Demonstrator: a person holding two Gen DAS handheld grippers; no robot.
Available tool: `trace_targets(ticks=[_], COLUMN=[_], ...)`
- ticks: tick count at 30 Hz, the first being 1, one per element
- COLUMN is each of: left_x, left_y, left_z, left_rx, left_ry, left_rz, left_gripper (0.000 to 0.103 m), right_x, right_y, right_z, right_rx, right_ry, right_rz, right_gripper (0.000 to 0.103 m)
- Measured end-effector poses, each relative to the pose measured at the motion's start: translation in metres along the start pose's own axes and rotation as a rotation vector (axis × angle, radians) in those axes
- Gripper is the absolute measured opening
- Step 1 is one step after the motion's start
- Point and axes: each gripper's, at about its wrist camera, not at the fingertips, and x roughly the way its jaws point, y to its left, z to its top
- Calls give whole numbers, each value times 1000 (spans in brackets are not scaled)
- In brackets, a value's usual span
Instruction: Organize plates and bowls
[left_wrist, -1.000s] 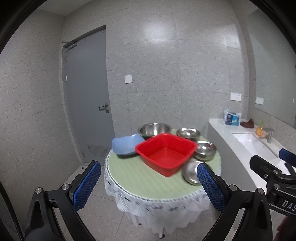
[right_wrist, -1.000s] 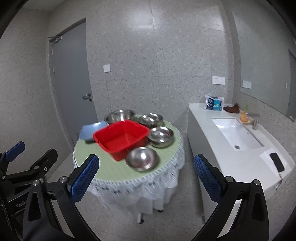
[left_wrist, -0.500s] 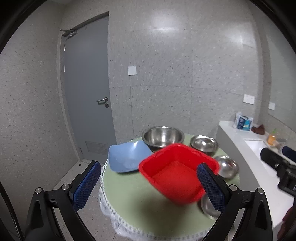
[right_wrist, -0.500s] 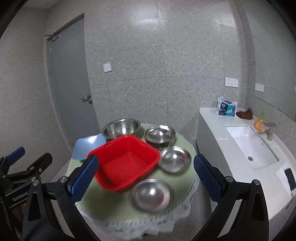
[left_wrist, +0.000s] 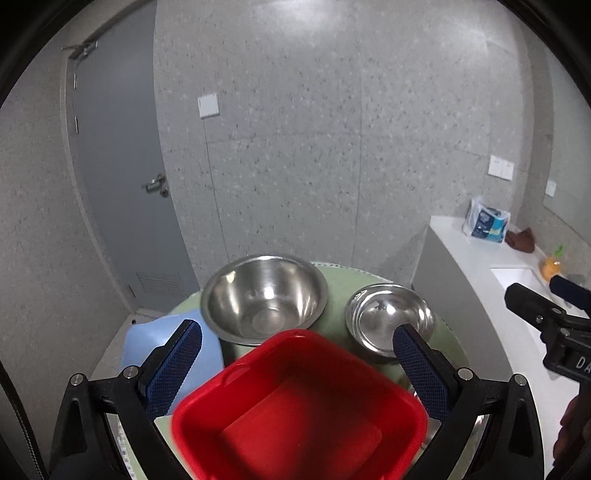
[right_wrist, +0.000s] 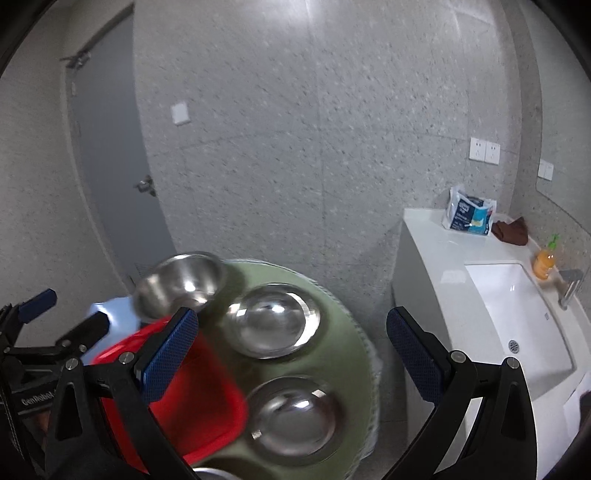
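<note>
A round green table (left_wrist: 343, 280) holds a red square basin (left_wrist: 299, 410), a large steel bowl (left_wrist: 264, 295), a smaller steel bowl (left_wrist: 389, 315) and a light blue plate (left_wrist: 147, 341). My left gripper (left_wrist: 295, 350) hangs open above the basin's far rim, holding nothing. In the right wrist view the basin (right_wrist: 199, 391), the large bowl (right_wrist: 181, 284) and two shallow steel bowls (right_wrist: 271, 319) (right_wrist: 293, 417) show blurred. My right gripper (right_wrist: 291, 345) is open over the table's right side, empty.
A grey door (left_wrist: 122, 192) stands behind the table at left. To the right runs a white counter (right_wrist: 443, 251) with a sink (right_wrist: 517, 317), a tissue pack (right_wrist: 469, 214), a brown cloth (right_wrist: 511, 229) and an orange bottle (right_wrist: 543, 262). Tiled wall behind.
Both grippers have moved forward and closer to the table; the bowls and basin now fill the lower part of each view. Both stay open.
</note>
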Motion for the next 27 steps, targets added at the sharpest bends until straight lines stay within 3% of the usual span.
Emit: trace_targets(ticks=[6,13,18,22,27], left_x=[43,72,99,153,241], left_y=[12,42,67,95,142], left_z=[11,5,25,54,71], left_rx=[-42,-97,-138,-144,-170], left_ry=[59,136,139,167,291], left_rz=[55,130,121,78,35], left_gripper=[102,102,101,101,74], right_x=[43,76,100,133,211], right_y=[-11,21,55,82,93], right_z=[-4,-22,-5,23,44], right_rx=[4,-55,-92,-145,-158], right_ry=[97,188,200,196,293], right_rz=[56,162,221,235,244], right_gripper=[103,103,103,103,103])
